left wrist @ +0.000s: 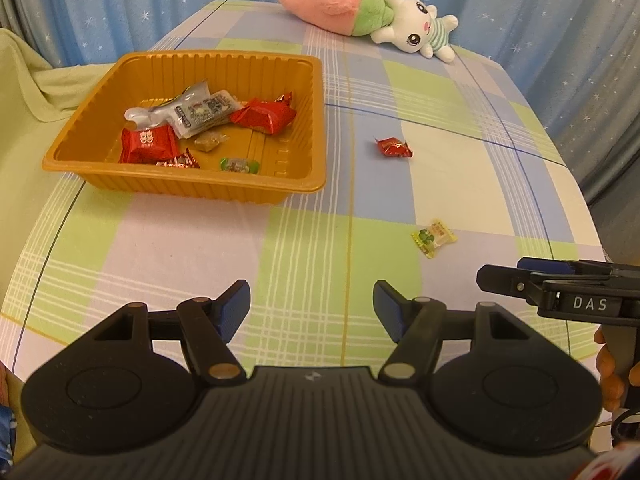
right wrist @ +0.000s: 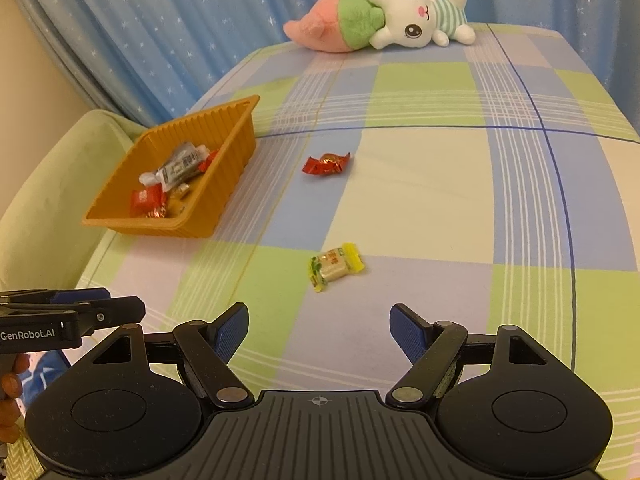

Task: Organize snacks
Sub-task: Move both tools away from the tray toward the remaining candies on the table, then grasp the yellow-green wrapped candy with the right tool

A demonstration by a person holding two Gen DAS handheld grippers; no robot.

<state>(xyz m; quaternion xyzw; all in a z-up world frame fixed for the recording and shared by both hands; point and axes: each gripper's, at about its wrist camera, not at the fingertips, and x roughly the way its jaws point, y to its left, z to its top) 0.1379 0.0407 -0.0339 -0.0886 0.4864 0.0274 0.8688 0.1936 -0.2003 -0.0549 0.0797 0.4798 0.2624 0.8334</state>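
the yellow candy (right wrist: 335,266) lies well apart from the orange tray (right wrist: 224,196), just ahead of the right gripper (right wrist: 319,330), long axis slanted; both grippers' jaws gape empty, left gripper (left wrist: 312,308) farther.

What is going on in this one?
A person holds a tool in each hand over a checked tablecloth, sorting snacks into an orange tray. Several packets already lie in it. A red candy and a yellow-wrapped candy are still loose on the cloth. The left tool and right tool are both open and empty, near the yellow one.
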